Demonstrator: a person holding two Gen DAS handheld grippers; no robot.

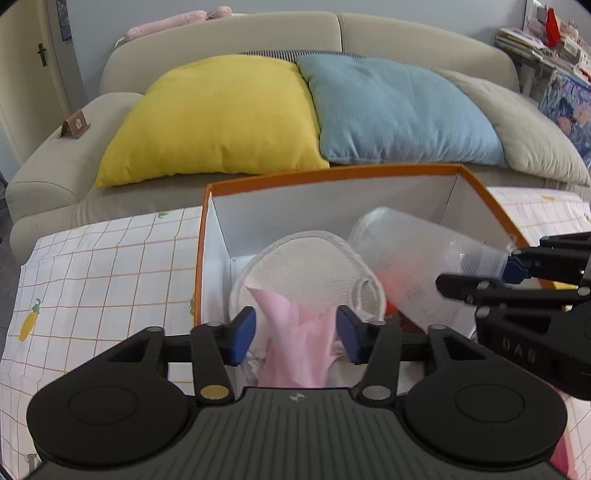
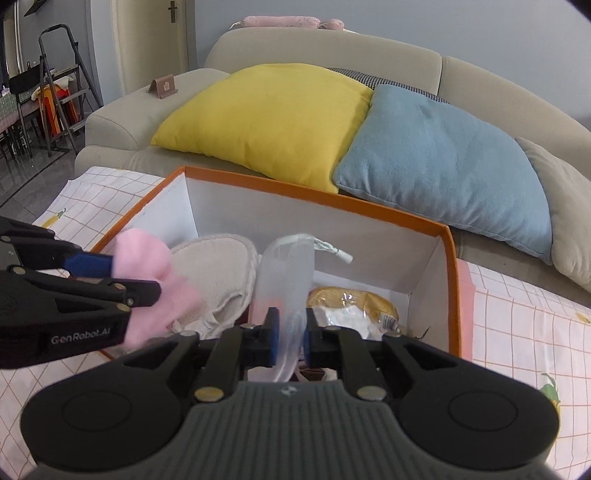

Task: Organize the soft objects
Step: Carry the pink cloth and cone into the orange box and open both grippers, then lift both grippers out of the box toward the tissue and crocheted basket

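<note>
An orange-rimmed white box point(image 1: 332, 172) point(image 2: 314, 195) stands on the checked cloth. My left gripper point(image 1: 296, 333) point(image 2: 129, 277) hangs over the box's near left part. Its jaws stand wide, and a pink cloth point(image 1: 299, 347) point(image 2: 147, 258) hangs loose between the pads. Beneath it in the box lies a cream terry piece point(image 1: 314, 269) point(image 2: 218, 273). My right gripper point(image 2: 291, 332) point(image 1: 480, 273) is over the near right part. Its pads are slightly parted around the end of a translucent plastic bag point(image 2: 286, 273) point(image 1: 413, 254) that leans into the box. A yellow wrapped item point(image 2: 354, 299) lies at the box's right.
The checked tablecloth point(image 1: 103, 266) point(image 2: 517, 332) spreads on both sides of the box. Behind is a beige sofa point(image 1: 229, 33) with a yellow cushion point(image 1: 221, 114), a blue cushion point(image 1: 399, 110) and a grey one point(image 1: 535, 133). A stepladder point(image 2: 55, 85) stands far left.
</note>
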